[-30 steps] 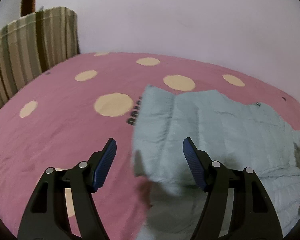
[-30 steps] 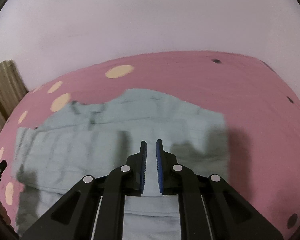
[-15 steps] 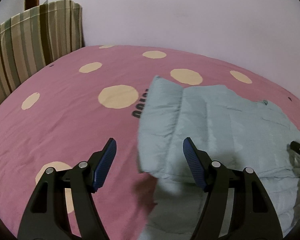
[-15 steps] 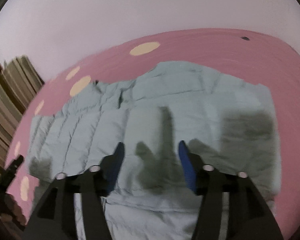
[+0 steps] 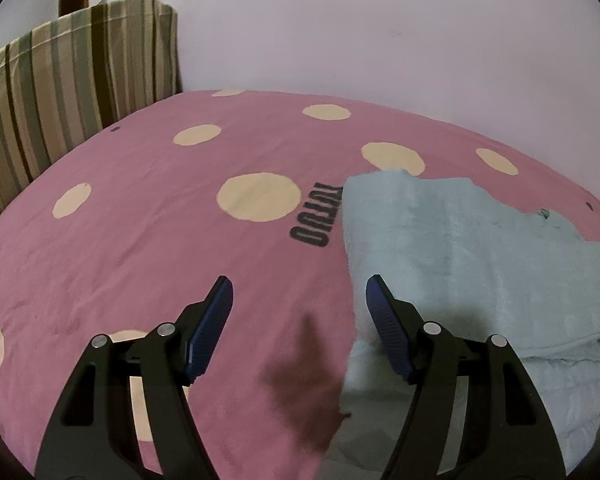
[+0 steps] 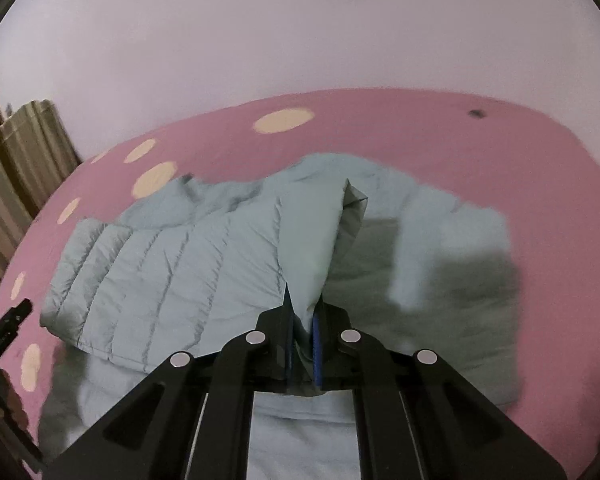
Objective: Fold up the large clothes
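Right tongs (image 6: pixel 303 312) clenched on pale-blue quilted jacket (image 6: pixel 188 264) fold; left tongs (image 5: pixel 299 312) released, jacket edge at three o'clock, over pink bed (image 5: pixel 140 240)

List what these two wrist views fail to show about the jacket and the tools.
- Jacket near edge: cut off by the bottom of both wrist views and hidden behind the tool arms.
- Fabric inside the right tool, which has just closed on a raised fold: the pads cover it, so which part of the jacket it is stays unclear.
- Left tool, open over the pink bedspread: whether it touches the bedspread cannot be told.
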`<state>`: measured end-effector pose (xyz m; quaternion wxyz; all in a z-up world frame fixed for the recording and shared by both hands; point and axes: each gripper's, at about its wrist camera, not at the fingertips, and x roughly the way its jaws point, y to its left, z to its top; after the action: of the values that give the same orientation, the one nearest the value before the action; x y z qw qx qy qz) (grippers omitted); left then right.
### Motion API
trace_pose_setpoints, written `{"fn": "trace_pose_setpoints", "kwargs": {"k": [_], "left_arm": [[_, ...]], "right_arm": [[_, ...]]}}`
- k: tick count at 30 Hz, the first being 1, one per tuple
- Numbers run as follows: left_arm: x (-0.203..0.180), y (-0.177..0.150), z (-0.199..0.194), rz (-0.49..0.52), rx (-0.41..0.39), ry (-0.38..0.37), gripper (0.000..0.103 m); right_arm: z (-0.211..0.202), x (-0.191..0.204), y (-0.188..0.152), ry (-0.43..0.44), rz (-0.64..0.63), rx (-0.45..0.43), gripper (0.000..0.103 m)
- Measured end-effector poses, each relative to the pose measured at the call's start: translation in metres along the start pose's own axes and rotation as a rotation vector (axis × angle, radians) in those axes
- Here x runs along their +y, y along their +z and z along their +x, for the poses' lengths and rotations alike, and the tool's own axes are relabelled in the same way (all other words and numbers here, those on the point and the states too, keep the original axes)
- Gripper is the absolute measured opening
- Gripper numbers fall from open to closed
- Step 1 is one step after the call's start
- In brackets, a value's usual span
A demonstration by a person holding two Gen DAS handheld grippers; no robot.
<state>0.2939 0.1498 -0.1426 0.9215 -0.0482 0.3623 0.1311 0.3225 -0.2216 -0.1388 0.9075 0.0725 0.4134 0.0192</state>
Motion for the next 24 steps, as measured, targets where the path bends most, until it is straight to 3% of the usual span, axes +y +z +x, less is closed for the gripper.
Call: {"fn": "trace_pose_setpoints", "kwargs": {"k": [8, 11, 13, 14, 18, 20, 24], "left_arm": [[-0.036, -0.002, 0.017, 0.068, 0.035, -0.034, 0.069], [-0.044, 0.000, 0.022, 0.082, 0.054, -0.044, 0.069], [-0.049, 0.005, 0.023, 0.087, 0.046, -0.047, 0.069], [-0.052, 0.008, 0.023, 0.089, 0.041, -0.051, 0.069], [-0.074, 0.023, 0.026, 0.105, 0.024, -0.073, 0.069], [-0.085, 0.027, 0.034, 0.110, 0.023, -0.067, 0.069], [-0.097, 0.024, 0.069, 0.119, 0.083, -0.024, 0.069]], "right_arm": [[0.028, -0.067, -0.007, -0.081, 0.082, 0.101, 0.007], [0.030, -0.070, -0.008, -0.081, 0.095, 0.136, 0.022], [0.015, -0.069, -0.001, -0.084, 0.108, 0.080, 0.047], [0.006, -0.066, 0.003, -0.094, 0.111, 0.040, 0.050], [-0.003, -0.051, 0.024, -0.063, 0.106, -0.027, 0.050], [0.009, -0.042, 0.030, -0.026, 0.098, -0.014, 0.050], [0.048, -0.030, 0.029, -0.062, 0.055, 0.028, 0.049]]}}
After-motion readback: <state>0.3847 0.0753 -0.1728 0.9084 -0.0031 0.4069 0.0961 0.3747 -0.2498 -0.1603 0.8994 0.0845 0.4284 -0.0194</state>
